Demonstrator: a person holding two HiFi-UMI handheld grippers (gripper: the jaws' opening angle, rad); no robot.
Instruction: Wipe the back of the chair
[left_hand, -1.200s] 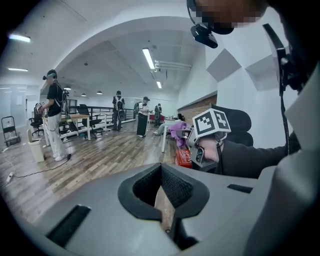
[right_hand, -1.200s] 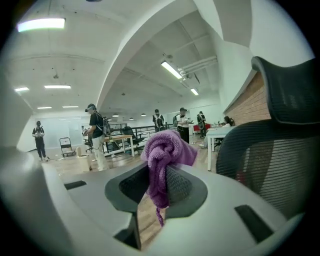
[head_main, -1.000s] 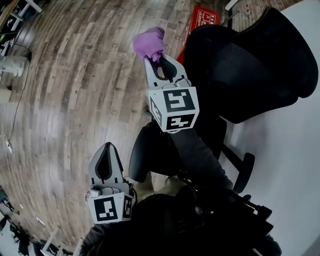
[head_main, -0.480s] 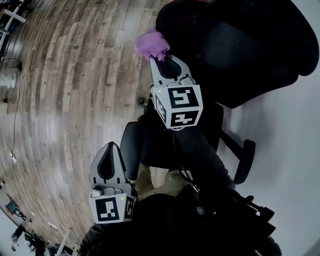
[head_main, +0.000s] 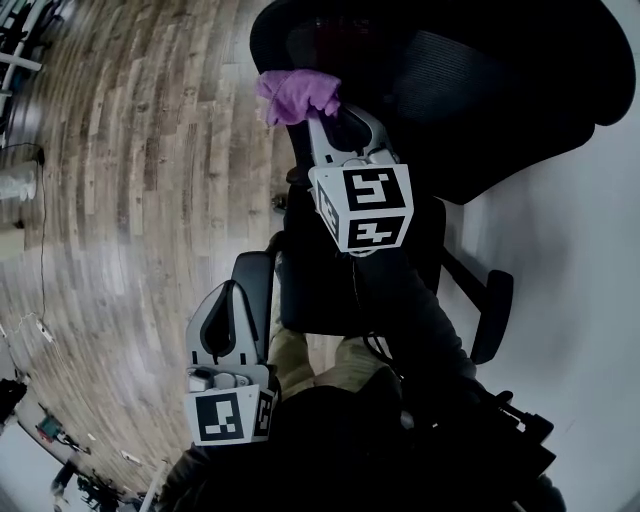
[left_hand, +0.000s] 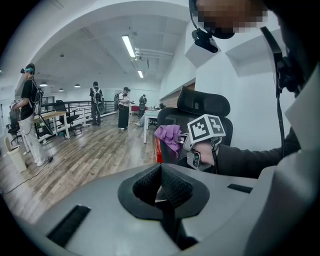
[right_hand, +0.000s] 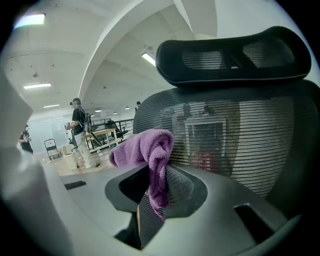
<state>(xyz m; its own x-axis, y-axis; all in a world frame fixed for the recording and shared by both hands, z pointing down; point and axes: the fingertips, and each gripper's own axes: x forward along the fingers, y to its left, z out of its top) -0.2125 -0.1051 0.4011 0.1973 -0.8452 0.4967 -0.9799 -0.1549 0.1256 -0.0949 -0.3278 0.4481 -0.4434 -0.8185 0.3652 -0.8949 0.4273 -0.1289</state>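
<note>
**A:** State of the right gripper (right_hand: 157, 182)?

**B:** Its jaws were closed hard on the purple cloth (right_hand: 145, 150). A narrow fold ran down between the pads. The bulk was bunched above and just ahead of the tips.

**A:** And the chair back (right_hand: 260, 140)?

**B:** The mesh stood straight ahead of those jaws, just beyond the cloth, with the headrest (right_hand: 230, 55) above. Neither view settled whether the cloth touched the mesh.

**A:** Left gripper (left_hand: 162, 187)?

**B:** Its jaws were together with nothing between them. It hung low, well apart from the chair back, and looked toward the right gripper.

**A:** How should the wipe be done?

**B:** The observer judged that the bunched part ought to lead, pressed flat to the mesh, so the hard tips stayed off it. Long overlapping passes across the mesh would cover more than dabs. The mesh looked likely to give under pressure, so a light, steady push seemed best. The chair might also turn away under the push, and the idle left gripper could brace it.

**A:** Risk?

**B:** Only a thin fold was pinched, so the cloth might drag out on the mesh.

**A:** Containers?

**B:** None could be made out in any view.
</note>
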